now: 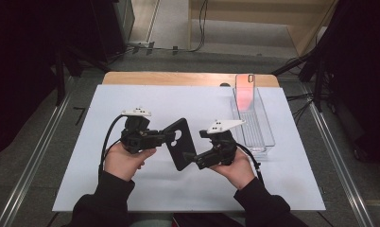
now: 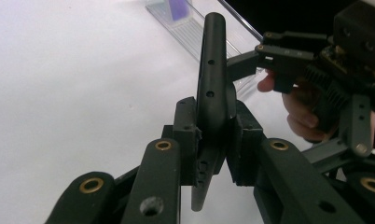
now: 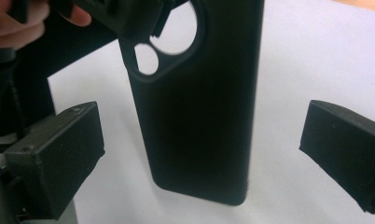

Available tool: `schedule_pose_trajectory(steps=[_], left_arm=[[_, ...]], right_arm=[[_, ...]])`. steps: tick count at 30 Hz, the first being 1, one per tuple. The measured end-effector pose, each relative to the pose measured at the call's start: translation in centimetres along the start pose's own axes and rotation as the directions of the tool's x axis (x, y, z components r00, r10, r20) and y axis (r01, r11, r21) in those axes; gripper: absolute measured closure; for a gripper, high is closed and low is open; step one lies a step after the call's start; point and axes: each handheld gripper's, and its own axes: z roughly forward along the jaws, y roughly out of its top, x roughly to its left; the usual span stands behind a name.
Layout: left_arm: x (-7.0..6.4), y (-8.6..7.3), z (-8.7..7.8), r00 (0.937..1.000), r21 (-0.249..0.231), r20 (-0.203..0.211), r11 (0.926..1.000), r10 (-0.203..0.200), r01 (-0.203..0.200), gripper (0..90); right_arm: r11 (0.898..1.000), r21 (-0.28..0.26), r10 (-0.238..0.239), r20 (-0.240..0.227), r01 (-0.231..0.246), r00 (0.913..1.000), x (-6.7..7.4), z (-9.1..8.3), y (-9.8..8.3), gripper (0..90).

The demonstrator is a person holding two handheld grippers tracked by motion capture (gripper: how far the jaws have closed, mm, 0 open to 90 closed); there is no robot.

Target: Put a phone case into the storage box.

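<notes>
Your left gripper (image 2: 213, 140) is clamped on the matte black phone case (image 1: 181, 142), lifted off the bench (image 1: 131, 189); your right gripper (image 3: 199, 154) stands wide apart around its lower end, not yet gripping. Beyond the case, the ribbed clear tray (image 1: 268, 142) holds a glossy pink case (image 1: 245, 92)

Mat (image 1: 131, 101): white, flat, covering most of the table; table (image 1: 131, 78): wooden, its edge showing as a strip along the mat's far side; tray (image 1: 268, 137): clear plastic, long and narrow, standing on the mat's right part, lengthwise front to back; case (image 1: 245, 92): pinkish, translucent, propped at the tray's far end; floor (image 1: 32, 156): grey; cables (image 1: 299, 106): dark, lying right of the table.
</notes>
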Motion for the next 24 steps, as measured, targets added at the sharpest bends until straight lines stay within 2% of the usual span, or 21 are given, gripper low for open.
schedule_pose_trajectory(steps=[3,7,10,14,24], left_arm=[[0.0,0.0,0.2,0.9996,0.007,0.007,0.9996,-0.029,0.029,76.5],[-0.2,-0.1,0.5,0.9993,0.019,-0.001,0.9991,-0.037,0.037,76.5],[-0.5,-0.1,0.7,0.9993,0.022,-0.013,0.9991,-0.036,0.036,76.6],[-1.1,-0.1,0.9,0.9989,0.020,-0.046,0.9997,-0.012,0.013,76.6],[-2.0,-0.3,2.2,0.9994,0.051,-0.031,0.9986,-0.015,0.017,76.5]], right_arm=[[1.000,-0.009,0.001,0.037,-0.001,0.9993,0.5,0.4,-0.1,0.0],[1.000,-0.019,-0.005,0.094,0.007,0.9956,1.1,0.8,-0.3,0.0],[1.000,-0.027,-0.003,0.106,0.006,0.9944,1.3,1.0,-0.3,0.0],[0.999,-0.049,0.001,0.127,0.005,0.9919,1.7,1.2,-0.2,0.0],[0.999,-0.043,0.011,0.164,-0.004,0.9865,2.3,2.1,-0.2,0.0]])
